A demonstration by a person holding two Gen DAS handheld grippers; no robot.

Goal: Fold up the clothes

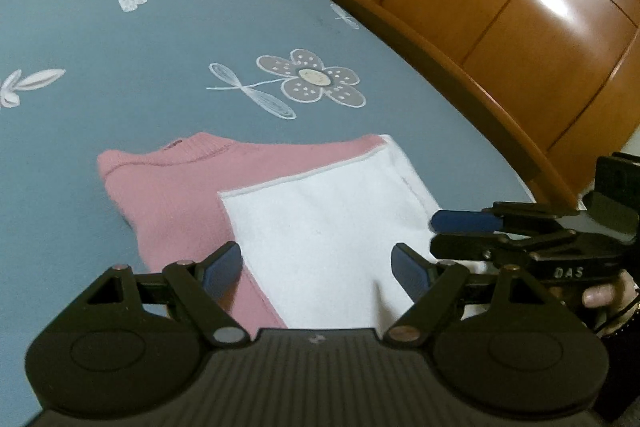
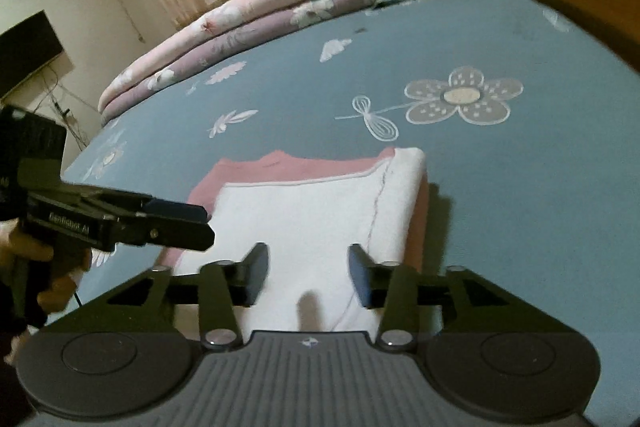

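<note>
Now 2 grippers, L (image 1: 318,269) & R (image 2: 308,275), jaws wide over pink-white sweater (image 1: 320,211).

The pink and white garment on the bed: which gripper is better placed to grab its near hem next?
Probably the right gripper: it sits open and centred over the garment, white panel between its fingers. The left gripper, also open, straddles the pink-white border, further off-centre.
</note>
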